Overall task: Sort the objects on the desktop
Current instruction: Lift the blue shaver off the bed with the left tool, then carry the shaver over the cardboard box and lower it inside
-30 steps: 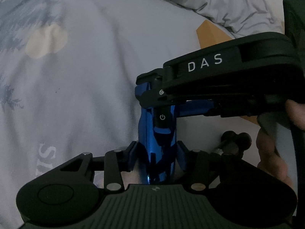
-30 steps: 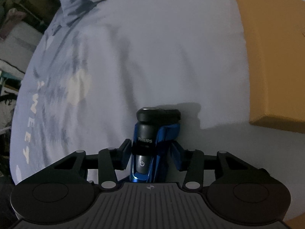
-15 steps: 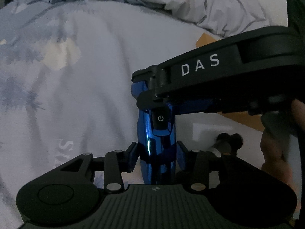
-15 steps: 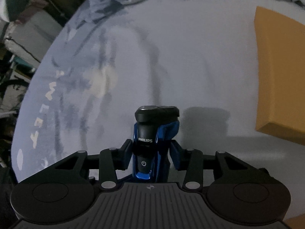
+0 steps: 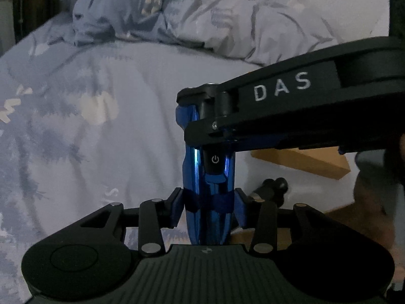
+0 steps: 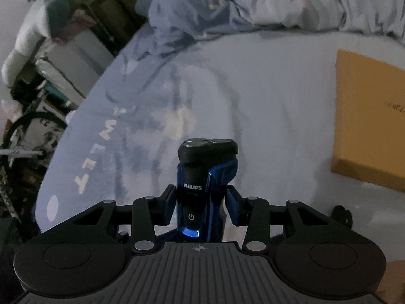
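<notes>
Above the bed [image 6: 265,96], off the sheet: blue shaver [image 6: 202,197] clamped by both tongs at once. Left tongs [image 5: 208,211] squeezing lower body of shaver [image 5: 207,195], blue pads pressed on both sides, shaver upright, power button facing the left camera. Right tongs [image 6: 201,209] gripping mid-body at the PHILIPS label, pads tight on both flanks, black three-ring head up and clear of the pads, blue light lit under the button. Seen from left wrist: right tongs [image 5: 210,131] coming in from right edge, body marked DAS, clamped on upper part of shaver, hiding the head. Hand [image 5: 372,195] partly visible at right edge, dim and blurred. Mustard box [image 6: 367,121] flat on bed, right of shaver, well apart; also visible from the left wrist [image 5: 303,162] behind right tongs. Small black item [image 5: 273,187] on sheet just right of left tongs, too dark to identify. Crumpled duvet [image 5: 227,20] piled along far side of bed. Clutter off the bed's left edge in right view, blurred.
</notes>
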Demonstrator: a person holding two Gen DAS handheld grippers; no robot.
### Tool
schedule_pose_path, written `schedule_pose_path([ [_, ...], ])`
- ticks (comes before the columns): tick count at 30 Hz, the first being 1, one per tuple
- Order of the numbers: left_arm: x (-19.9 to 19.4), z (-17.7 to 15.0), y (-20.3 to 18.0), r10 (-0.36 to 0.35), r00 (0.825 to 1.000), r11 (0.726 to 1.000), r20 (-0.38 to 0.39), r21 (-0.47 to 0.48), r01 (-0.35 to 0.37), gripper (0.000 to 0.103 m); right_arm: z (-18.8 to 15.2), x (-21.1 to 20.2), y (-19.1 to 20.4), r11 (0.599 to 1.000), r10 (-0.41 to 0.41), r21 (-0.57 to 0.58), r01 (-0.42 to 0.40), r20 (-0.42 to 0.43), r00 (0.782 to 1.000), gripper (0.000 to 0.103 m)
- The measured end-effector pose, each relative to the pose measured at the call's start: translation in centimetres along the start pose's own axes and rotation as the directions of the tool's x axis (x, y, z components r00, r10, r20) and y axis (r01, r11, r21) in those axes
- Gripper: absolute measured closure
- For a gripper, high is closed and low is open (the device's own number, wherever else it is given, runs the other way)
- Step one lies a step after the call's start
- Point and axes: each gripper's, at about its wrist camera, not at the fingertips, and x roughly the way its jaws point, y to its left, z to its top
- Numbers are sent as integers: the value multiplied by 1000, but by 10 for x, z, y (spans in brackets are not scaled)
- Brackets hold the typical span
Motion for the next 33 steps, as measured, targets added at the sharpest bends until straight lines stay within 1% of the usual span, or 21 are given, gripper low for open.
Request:
schedule_pose_path([
  [4, -25, -3, -9, -1, 999, 1000, 37, 7, 1, 61, -7, -27, 15, 1000, 7, -25, -6, 39, 999, 58],
  [9, -59, -9, -22, -3, 996, 1000, 88, 20, 1, 61, -16, -62, 27, 999, 34, -40, -30, 85, 996, 58],
  [18, -111, -25, -46, -24, 986, 998, 164, 58, 15, 61, -44, -130, 42, 995, 84, -71, -73, 170, 982, 60],
  [19, -116, -26, -48, -24, 985, 998, 169, 60, 14, 61, -47, -138, 43, 994, 88, -73, -76, 180, 980, 62],
  [21, -126, -29, -53, -16, 983, 998, 183, 64, 4, 61, -54, -153, 45, 994, 91, -77, -77, 197, 976, 75],
  [22, -129, -31, -55, -13, 982, 998, 188, 67, 0, 61, -57, -161, 45, 994, 90, -79, -75, 206, 974, 79],
  [23, -133, -33, -57, -10, 981, 997, 194, 72, -4, 61, -60, -168, 46, 994, 88, -83, -71, 215, 973, 94],
  [24, -136, -35, -59, -11, 980, 997, 200, 80, -6, 61, -64, -174, 46, 993, 92, -87, -75, 220, 971, 102],
  [26, -139, -40, -65, -22, 979, 996, 204, 94, 3, 61, -71, -182, 47, 992, 102, -92, -83, 222, 970, 102],
  [28, -138, -44, -75, -37, 979, 993, 200, 116, 14, 61, -80, -183, 50, 991, 95, -111, -73, 208, 973, 102],
  [29, -134, -48, -79, -45, 983, 992, 177, 122, 23, 62, -85, -181, 50, 991, 85, -114, -63, 203, 976, 102],
  [30, -127, -52, -82, -48, 989, 992, 142, 126, 30, 62, -90, -183, 48, 994, 57, -108, -34, 215, 975, 102],
  [31, -121, -58, -83, -50, 991, 992, 125, 125, 34, 62, -94, -185, 42, 996, 39, -91, -19, 225, 974, 102],
  [33, -108, -71, -81, -34, 994, 993, 100, 113, 23, 62, -100, -189, 26, 997, 59, -52, -50, 210, 976, 102],
])
